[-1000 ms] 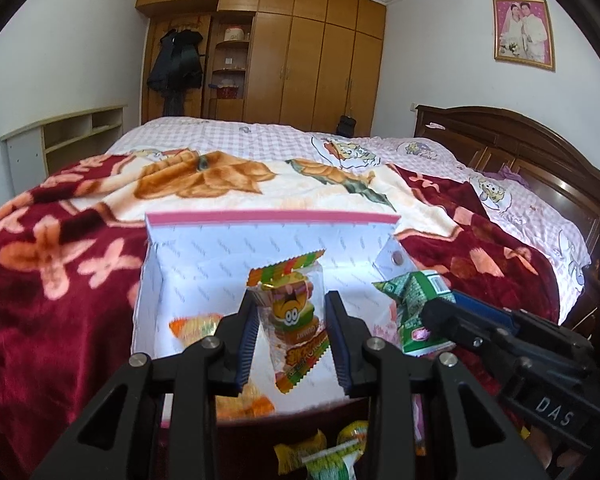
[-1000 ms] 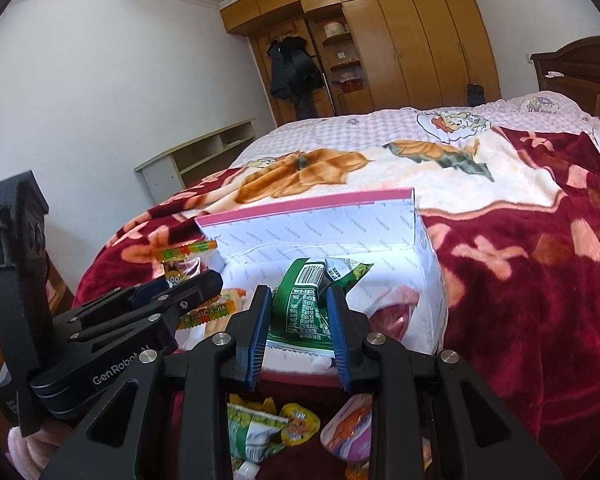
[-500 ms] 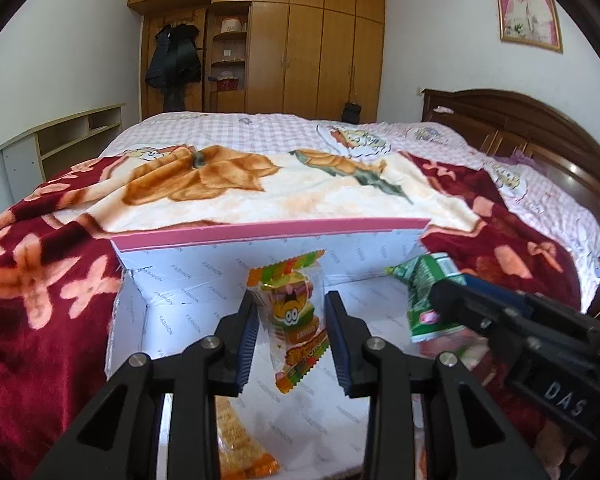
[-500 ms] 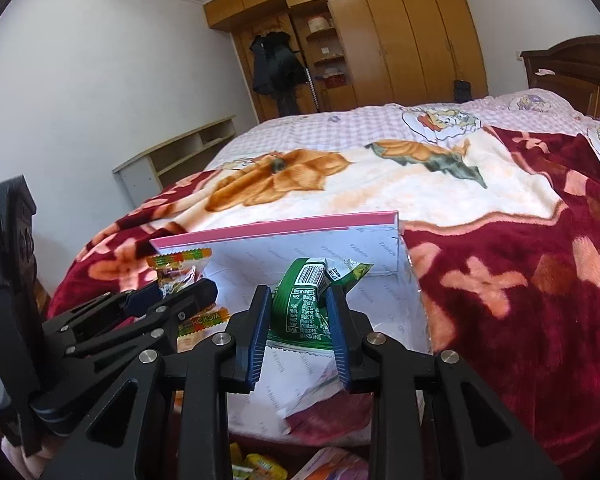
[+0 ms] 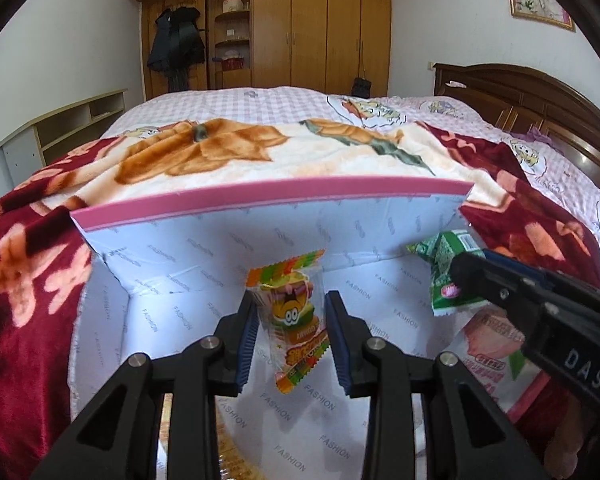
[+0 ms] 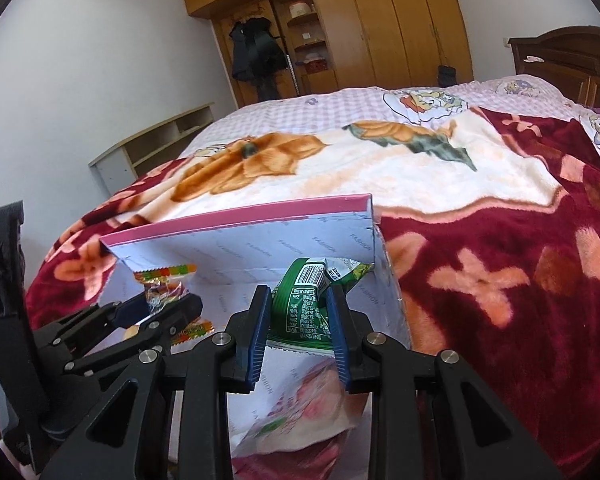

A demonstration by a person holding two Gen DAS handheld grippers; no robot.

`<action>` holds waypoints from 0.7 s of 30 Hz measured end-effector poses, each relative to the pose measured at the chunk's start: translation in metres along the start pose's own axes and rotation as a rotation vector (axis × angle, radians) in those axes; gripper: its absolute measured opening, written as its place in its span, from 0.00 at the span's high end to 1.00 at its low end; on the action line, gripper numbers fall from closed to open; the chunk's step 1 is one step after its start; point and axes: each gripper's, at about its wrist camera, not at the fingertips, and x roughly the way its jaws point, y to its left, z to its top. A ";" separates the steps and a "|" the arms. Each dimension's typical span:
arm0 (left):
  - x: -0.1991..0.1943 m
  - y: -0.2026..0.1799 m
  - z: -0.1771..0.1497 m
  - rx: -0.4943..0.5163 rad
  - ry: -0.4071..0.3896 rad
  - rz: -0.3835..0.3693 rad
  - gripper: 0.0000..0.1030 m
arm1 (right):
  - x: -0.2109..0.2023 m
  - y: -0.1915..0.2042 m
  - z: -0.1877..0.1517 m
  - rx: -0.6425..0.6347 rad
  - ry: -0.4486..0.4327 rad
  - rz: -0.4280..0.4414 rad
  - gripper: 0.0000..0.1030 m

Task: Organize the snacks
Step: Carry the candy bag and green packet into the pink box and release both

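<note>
Both grippers are loaded and hanging over the white fabric storage box with the pink rim (image 5: 268,194), which sits on the red floral fleece blanket (image 5: 28,280) on the bed. The left gripper (image 5: 292,340) has its jaws pinched on a clear gummy-candy packet with a rainbow zigzag top (image 5: 294,312), held upright by its sides so it can drop straight in. The right gripper (image 6: 300,330) has its jaws clamped on a crinkly green foil snack bag (image 6: 308,304), near the box's right wall. Inside the box, a pink-and-white snack pouch (image 5: 496,352) lies below the green bag, and something orange near the left corner is too cropped to identify. My guess is both are lined up over the open box for release.
</note>
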 end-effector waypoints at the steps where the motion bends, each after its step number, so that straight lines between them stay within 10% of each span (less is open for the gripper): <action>1: 0.002 0.000 -0.001 0.000 0.006 0.001 0.66 | 0.003 -0.002 0.000 0.002 0.004 -0.004 0.71; 9: 0.006 0.002 -0.003 -0.004 0.021 0.000 0.65 | 0.017 -0.008 -0.001 0.014 0.030 -0.005 0.71; 21: 0.001 0.002 -0.001 -0.022 0.025 0.013 0.30 | 0.014 -0.006 -0.002 0.001 0.034 0.018 0.58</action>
